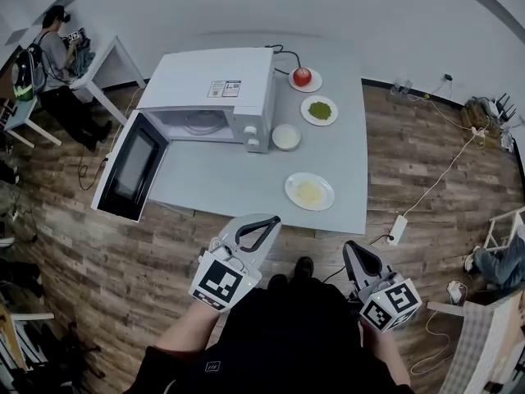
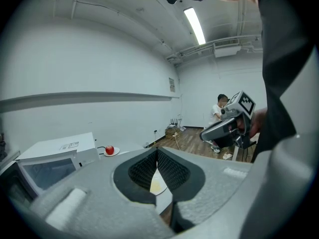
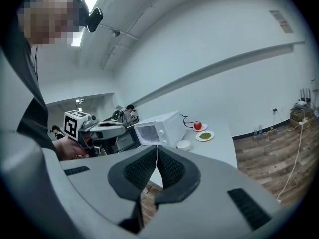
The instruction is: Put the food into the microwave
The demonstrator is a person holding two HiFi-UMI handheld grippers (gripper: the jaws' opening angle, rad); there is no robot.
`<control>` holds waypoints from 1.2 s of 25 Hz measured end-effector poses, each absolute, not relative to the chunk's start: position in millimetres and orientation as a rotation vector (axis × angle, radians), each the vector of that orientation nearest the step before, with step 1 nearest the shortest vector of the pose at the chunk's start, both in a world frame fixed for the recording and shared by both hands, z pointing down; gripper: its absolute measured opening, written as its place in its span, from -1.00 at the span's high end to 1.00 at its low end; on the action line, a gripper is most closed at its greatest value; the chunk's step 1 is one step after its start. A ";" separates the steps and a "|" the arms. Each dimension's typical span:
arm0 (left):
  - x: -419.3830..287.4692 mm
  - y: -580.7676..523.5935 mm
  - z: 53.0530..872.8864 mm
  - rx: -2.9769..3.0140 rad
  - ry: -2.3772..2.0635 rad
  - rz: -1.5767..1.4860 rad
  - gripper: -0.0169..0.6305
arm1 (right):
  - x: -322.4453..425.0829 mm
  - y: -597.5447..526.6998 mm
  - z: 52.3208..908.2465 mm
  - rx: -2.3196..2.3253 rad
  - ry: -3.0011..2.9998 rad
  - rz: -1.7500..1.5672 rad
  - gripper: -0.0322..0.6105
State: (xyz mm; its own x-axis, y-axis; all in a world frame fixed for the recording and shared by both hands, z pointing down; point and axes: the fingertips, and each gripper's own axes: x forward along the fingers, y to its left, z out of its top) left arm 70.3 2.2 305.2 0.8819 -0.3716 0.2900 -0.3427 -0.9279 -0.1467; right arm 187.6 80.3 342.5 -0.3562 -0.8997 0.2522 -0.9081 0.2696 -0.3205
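Closest to me, my left gripper (image 1: 264, 222) and right gripper (image 1: 353, 250) hang short of the near edge of the grey table (image 1: 344, 175), each with its jaws pressed together on nothing. On the table, the plate of pale yellow food (image 1: 309, 191) sits nearest. Beyond it is a white bowl (image 1: 286, 136), just beside the microwave (image 1: 215, 89), whose door (image 1: 131, 167) stands swung wide. Farther back lie a plate of green food (image 1: 319, 110) and a red fruit (image 1: 302, 75), perhaps an apple, on its own saucer (image 1: 316, 83).

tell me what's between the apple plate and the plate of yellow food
The plate of green food lies between them, as the head view shows; the white bowl sits just off that line.
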 end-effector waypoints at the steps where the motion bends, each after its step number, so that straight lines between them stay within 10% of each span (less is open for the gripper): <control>1: 75.3 -3.3 306.3 -2.953 0.574 -0.496 0.92 | 191.6 73.1 343.5 1.750 -2.496 0.649 0.85; 30: 141.7 -98.4 465.5 -2.763 0.292 -0.906 0.92 | 210.7 -53.3 477.8 1.460 -2.349 0.634 0.85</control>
State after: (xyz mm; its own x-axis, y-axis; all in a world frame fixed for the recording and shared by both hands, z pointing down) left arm 141.7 -98.4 465.5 0.7903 -0.2538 0.5577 -0.1191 -0.9564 -0.2665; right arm 210.7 -53.3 477.8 -0.4370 -0.7654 0.4724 -0.8992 0.3851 -0.2078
